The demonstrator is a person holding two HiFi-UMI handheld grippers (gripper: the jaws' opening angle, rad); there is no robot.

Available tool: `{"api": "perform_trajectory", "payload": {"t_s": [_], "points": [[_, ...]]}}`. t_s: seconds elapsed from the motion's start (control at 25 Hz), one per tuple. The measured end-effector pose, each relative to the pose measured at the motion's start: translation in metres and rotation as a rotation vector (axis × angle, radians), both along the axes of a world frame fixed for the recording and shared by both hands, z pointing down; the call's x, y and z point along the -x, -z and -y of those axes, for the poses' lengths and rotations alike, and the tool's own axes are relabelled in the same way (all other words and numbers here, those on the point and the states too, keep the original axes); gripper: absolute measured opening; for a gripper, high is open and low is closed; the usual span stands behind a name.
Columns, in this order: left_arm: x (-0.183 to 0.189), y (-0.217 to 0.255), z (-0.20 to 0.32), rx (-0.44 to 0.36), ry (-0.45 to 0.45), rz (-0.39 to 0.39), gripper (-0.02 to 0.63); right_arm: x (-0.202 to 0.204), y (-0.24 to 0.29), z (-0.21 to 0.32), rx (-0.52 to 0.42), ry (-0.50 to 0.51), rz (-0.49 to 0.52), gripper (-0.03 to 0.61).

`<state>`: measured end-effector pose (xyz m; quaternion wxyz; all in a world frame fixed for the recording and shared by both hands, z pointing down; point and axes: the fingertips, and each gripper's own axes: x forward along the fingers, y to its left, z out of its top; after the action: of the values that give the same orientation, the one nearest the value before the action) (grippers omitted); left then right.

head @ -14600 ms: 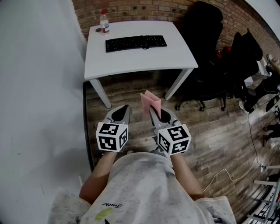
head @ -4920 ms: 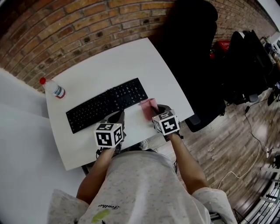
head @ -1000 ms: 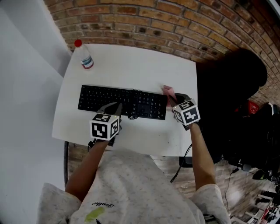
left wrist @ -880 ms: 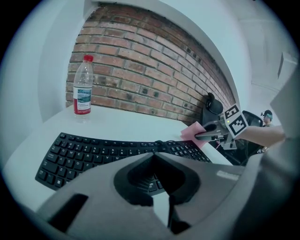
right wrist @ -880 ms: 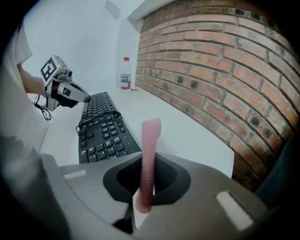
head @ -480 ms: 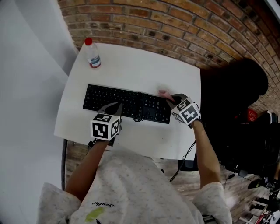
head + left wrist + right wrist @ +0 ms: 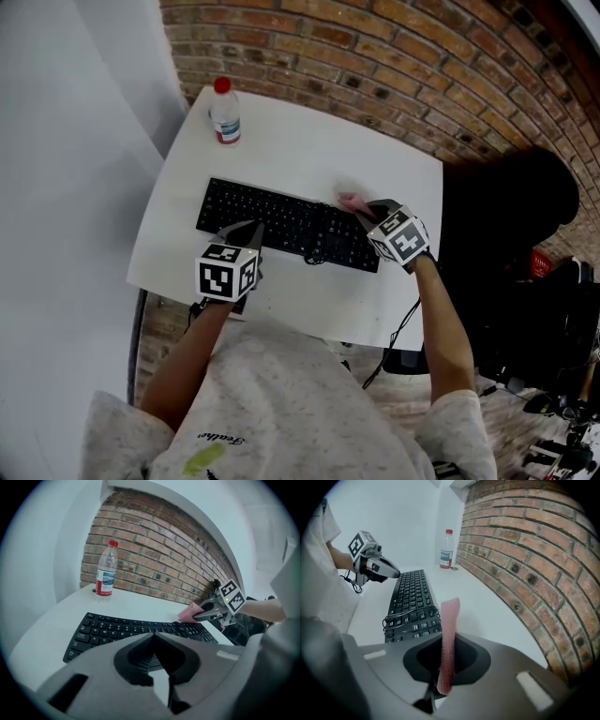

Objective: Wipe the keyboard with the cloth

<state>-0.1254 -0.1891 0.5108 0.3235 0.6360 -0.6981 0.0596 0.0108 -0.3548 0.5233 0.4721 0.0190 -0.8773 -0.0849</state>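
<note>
A black keyboard point(image 7: 281, 223) lies across the white table point(image 7: 281, 141), with a coiled cable point(image 7: 314, 255) resting on its right part. My right gripper point(image 7: 360, 208) is shut on a folded pink cloth point(image 7: 348, 200), whose tip reaches the keyboard's far right corner. In the right gripper view the cloth point(image 7: 449, 639) stands upright between the jaws, with the keyboard point(image 7: 410, 597) ahead to the left. My left gripper point(image 7: 247, 232) is shut and holds nothing, its tip over the keyboard's near edge; in its own view the left gripper point(image 7: 153, 637) faces the keys point(image 7: 131, 629).
A clear plastic bottle point(image 7: 225, 111) with a red cap stands at the table's far left corner. A brick wall point(image 7: 394, 66) runs behind the table. A black office chair point(image 7: 511, 216) stands just right of the table. A white wall point(image 7: 66, 187) is at the left.
I have come up to the table from across the room. Over the last second the right gripper brought the cloth slightly left onto the keyboard's far right corner. The left gripper held its place.
</note>
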Motion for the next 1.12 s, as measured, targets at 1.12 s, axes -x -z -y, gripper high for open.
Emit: {"api": "perform_trajectory", "payload": {"t_s": [1.12], "points": [[0.07,-0.001,-0.043,-0.005,0.043,-0.014,-0.006,0.092,0.004,-0.055,0.031,0.127,-0.056,0.023]]}}
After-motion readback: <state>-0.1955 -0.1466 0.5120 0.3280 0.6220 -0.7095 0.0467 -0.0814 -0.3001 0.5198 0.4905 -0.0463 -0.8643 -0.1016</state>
